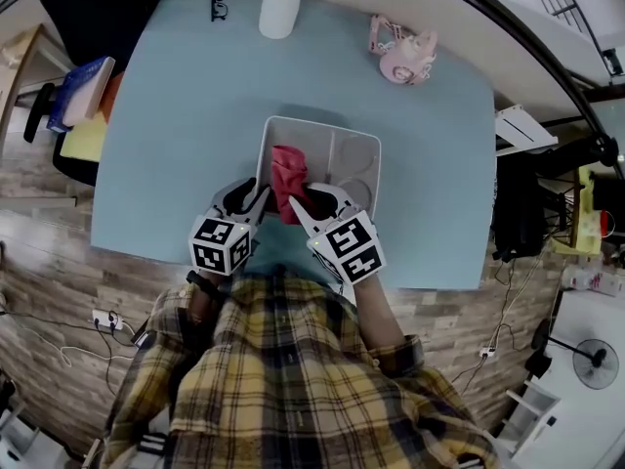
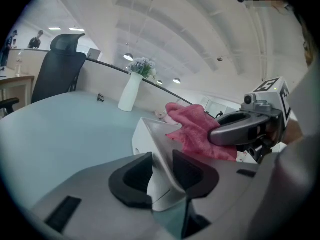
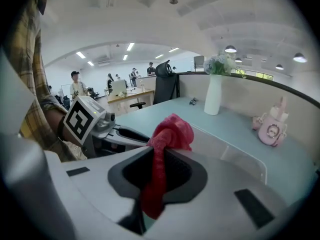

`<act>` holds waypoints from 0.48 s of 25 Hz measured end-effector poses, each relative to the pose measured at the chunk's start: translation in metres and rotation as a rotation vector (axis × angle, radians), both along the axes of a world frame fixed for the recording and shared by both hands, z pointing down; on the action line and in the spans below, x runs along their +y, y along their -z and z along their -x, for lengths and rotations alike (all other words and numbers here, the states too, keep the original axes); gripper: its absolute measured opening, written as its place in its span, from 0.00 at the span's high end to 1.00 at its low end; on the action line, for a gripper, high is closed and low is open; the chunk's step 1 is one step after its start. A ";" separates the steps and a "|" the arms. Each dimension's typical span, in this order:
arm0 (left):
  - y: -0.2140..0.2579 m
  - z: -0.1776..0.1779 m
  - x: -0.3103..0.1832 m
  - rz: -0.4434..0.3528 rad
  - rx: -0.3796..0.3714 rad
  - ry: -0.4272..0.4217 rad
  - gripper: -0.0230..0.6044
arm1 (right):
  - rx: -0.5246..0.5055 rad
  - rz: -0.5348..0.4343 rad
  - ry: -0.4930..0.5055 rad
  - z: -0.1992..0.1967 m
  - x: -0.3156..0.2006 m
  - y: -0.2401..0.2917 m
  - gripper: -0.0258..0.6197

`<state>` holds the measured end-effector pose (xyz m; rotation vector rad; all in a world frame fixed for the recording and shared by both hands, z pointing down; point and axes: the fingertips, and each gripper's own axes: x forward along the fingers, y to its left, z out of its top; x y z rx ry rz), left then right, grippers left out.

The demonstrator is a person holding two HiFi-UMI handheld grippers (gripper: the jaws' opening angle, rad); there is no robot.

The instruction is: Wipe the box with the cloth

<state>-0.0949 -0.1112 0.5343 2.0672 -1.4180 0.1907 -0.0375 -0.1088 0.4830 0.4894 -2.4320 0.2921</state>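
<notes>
A white open box (image 1: 359, 141) sits near the front edge of the light blue table (image 1: 176, 135). My left gripper (image 1: 256, 199) is shut on the box's near left corner; in the left gripper view the box wall (image 2: 159, 151) stands between the two dark pads. My right gripper (image 1: 305, 203) is shut on a red cloth (image 1: 289, 179), which lies bunched against the inside of the box's left wall. In the right gripper view the cloth (image 3: 165, 149) hangs pinched between the pads, with the box rim (image 3: 235, 151) just behind it. The cloth (image 2: 197, 129) also shows in the left gripper view.
A white vase (image 1: 280, 6) with flowers stands at the table's far edge, black glasses (image 1: 219, 4) to its left. A pink toy phone (image 1: 402, 55) lies at the far right. Books (image 1: 83, 91) rest on a chair (image 1: 68, 115) left of the table.
</notes>
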 end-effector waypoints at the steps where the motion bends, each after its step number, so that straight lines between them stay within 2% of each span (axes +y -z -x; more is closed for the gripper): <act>1: 0.000 0.000 0.000 -0.002 0.001 0.001 0.76 | -0.003 0.014 0.002 0.004 0.003 -0.004 0.87; 8: 0.001 0.001 0.001 -0.023 0.009 0.012 0.76 | 0.074 0.050 0.019 0.019 0.018 -0.033 0.87; 12: 0.000 0.002 0.001 -0.028 0.017 0.016 0.76 | 0.132 0.022 0.037 0.018 0.019 -0.039 0.88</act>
